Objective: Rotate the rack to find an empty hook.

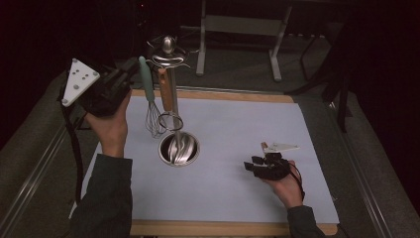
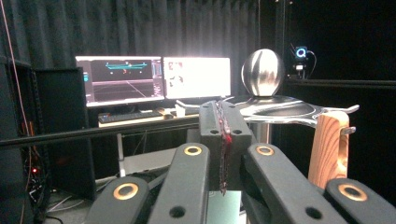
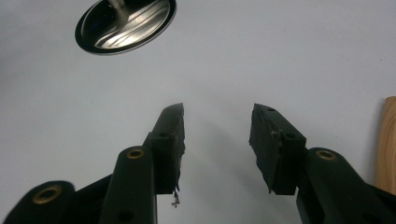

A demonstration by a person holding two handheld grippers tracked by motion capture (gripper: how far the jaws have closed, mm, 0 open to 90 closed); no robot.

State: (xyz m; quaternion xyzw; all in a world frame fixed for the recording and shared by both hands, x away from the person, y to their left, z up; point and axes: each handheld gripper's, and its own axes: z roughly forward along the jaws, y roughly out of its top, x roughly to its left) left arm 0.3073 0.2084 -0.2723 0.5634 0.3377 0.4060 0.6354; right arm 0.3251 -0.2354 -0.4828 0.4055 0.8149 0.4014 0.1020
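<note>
Closest to me, left gripper (image 2: 223, 119) is clamped shut on nothing, just left of the stand (image 1: 168, 47) where the whisk (image 1: 146, 79) hangs; I might knock it off its hook. Right gripper (image 3: 217, 114) gapes empty, well right of the stand
</note>
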